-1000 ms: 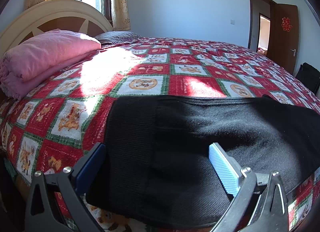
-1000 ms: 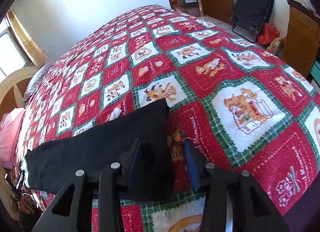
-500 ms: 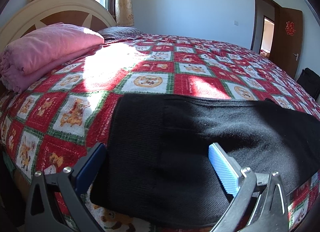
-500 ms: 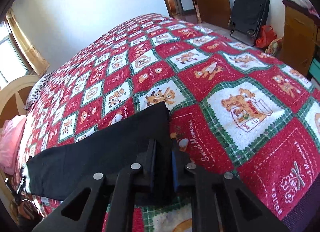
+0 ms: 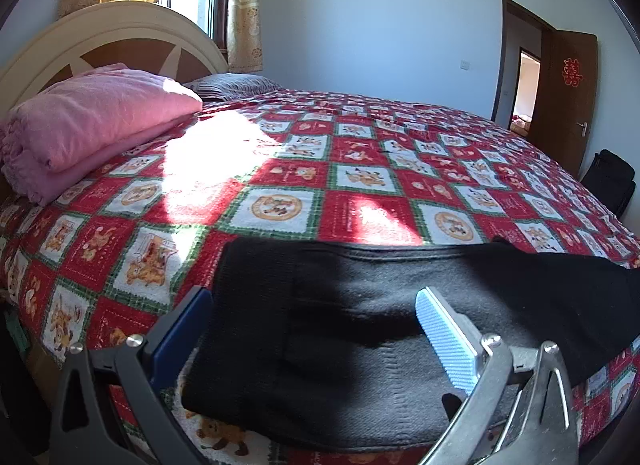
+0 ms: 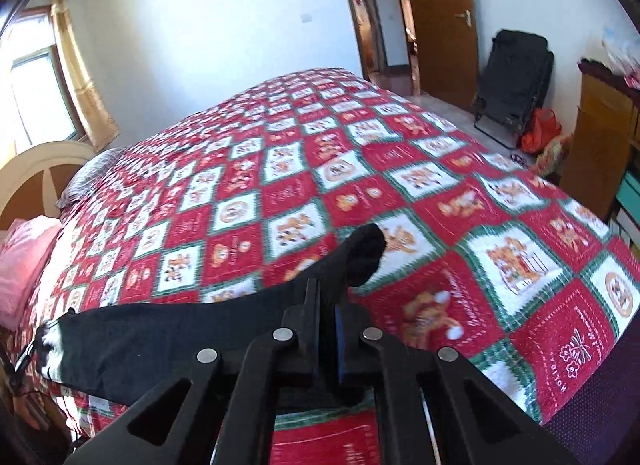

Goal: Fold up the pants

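I have the right gripper [image 6: 329,305] clamped tight on the hem end of the black pants [image 6: 168,329], low in the centre of its frame; that end is lifted off the bedspread [image 6: 460,201], cuff flopping up. My left gripper [image 5: 312,305] gapes wide over the waist end at the bottom of its frame, gripping nothing. A pink blanket [image 5: 92,121] sits upper left.

The right gripper [image 6: 328,305] is clamped on the leg end of the black pants [image 6: 168,333], lifting it off the red checked bedspread [image 6: 460,225]; its fingers pinch the cloth
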Motion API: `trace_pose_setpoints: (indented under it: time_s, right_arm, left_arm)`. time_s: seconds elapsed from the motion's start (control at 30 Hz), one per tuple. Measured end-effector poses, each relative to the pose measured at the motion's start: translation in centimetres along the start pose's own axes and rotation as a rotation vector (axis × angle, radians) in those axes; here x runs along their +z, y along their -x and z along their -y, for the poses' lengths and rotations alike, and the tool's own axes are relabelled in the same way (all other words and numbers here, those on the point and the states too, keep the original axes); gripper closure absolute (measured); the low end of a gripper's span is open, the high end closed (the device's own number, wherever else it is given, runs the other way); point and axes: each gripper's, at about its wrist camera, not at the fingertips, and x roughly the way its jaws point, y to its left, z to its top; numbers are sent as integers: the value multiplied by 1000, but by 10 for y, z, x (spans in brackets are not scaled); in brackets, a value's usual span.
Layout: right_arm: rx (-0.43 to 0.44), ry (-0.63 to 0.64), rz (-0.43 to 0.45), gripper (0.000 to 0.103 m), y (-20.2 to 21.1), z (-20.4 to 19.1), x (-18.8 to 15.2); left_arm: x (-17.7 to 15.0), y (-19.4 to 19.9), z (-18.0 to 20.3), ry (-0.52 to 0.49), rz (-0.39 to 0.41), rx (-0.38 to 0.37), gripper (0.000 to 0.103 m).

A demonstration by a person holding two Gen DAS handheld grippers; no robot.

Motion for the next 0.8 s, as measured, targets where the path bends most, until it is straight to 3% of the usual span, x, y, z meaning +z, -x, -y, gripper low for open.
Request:
trace_pose_setpoints:
  time_s: [0.37, 0.8]
  right_arm:
    - [49, 129, 15, 98, 4, -83, 1]
    - [132, 264, -50, 98, -31, -175, -35]
  left_arm:
    - [-2, 6, 36, -58, -23, -93, 0]
    - [-7, 14, 83, -120, -58, -249, 0]
